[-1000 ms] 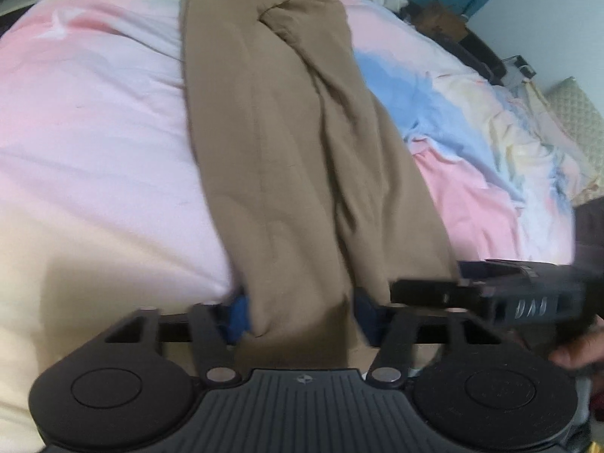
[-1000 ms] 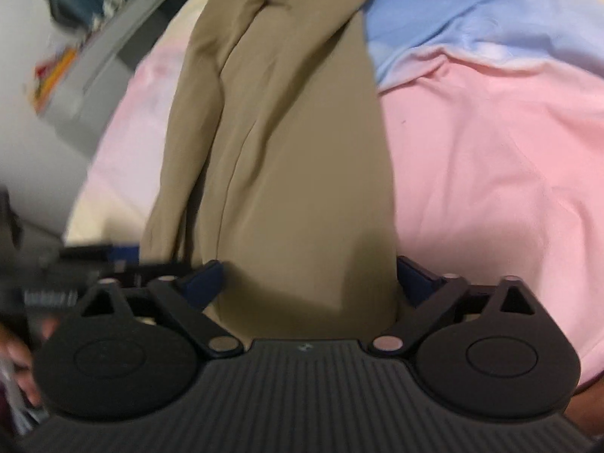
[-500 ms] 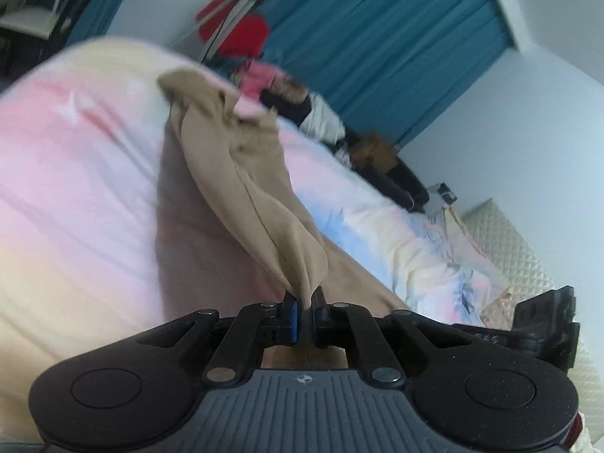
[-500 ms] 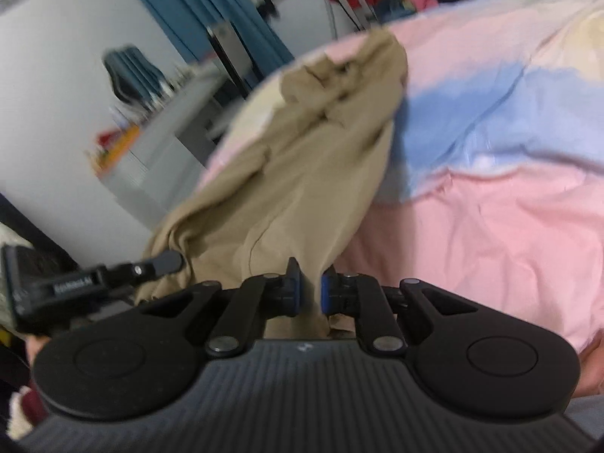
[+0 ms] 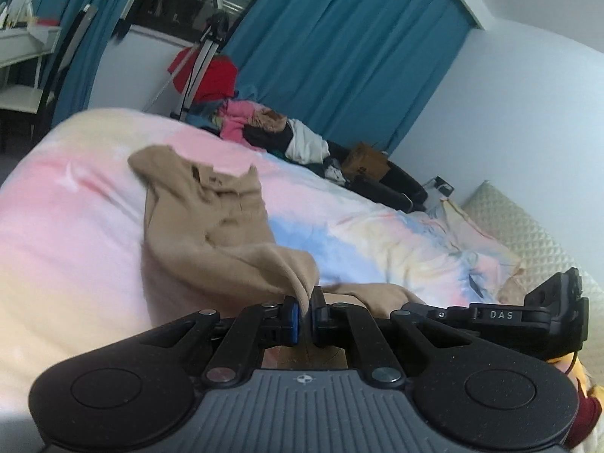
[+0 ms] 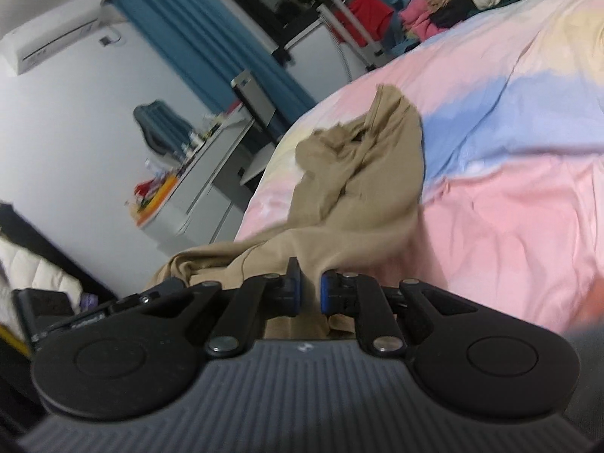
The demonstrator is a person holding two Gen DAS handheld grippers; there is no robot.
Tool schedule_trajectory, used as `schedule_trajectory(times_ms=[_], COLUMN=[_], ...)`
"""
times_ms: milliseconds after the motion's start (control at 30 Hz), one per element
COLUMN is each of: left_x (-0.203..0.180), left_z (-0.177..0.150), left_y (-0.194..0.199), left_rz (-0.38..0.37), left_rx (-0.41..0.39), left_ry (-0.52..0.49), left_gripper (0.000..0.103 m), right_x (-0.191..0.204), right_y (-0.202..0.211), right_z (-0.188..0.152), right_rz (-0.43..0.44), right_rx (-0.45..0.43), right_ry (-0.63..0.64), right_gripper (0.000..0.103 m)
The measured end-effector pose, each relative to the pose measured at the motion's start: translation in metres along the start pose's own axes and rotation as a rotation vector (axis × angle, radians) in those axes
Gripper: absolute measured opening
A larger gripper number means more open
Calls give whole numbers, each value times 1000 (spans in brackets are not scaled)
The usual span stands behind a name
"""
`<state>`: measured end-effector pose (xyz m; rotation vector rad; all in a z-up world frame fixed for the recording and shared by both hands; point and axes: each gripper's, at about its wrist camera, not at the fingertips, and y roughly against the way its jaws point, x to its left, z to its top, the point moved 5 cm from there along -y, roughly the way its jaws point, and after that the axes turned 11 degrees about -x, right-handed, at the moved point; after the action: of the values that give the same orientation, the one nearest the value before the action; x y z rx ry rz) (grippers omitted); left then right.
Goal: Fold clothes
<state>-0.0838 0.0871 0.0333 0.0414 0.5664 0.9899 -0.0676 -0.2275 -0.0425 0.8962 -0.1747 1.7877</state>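
The tan trousers (image 5: 211, 222) are lying on the bed (image 5: 75, 226), stretching away from both claws toward the far edge, bunched and rumpled at that far end. The left claw (image 5: 305, 311) is pinching the near end of the cloth, its fingers nearly closed on a thin fold. The right claw (image 6: 310, 288) is gripping the same near end just beside it, its fingers a little wider apart around a thicker gather of fabric.

The cloth is looking light, soft and limp, sagging wherever it is not being held, so it is best taken by hems or corners, with both ends kept level. A second ago both claws were standing wide open over trousers lying flat; now they are closed on the fabric and lifting it, and the views are tilting up to the curtains (image 5: 339, 56).
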Motion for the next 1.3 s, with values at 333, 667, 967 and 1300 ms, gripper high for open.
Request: schedule_trajectory(times_ms=[333,667,967,1300], left_x=[25,114,141,106], left_z=[69,21,-5,7], left_y=[-113,-254,-292,-251], left_rz=[146,285,311,330], left_rx=[-44,30,70,5], left_ry=[-103,-121,-146,-191], left_gripper=[7,8,11,71], right_x=[-5,-66,-82,-51], right_y=[-134,-275,-306,-271], right_z=[73,52,30,28], right_rz=[-81,-233,-286,-254], right_rx=[-80,-5,49,-9], right_ry=[101,233,306,392], right_gripper=[13,13,15,88])
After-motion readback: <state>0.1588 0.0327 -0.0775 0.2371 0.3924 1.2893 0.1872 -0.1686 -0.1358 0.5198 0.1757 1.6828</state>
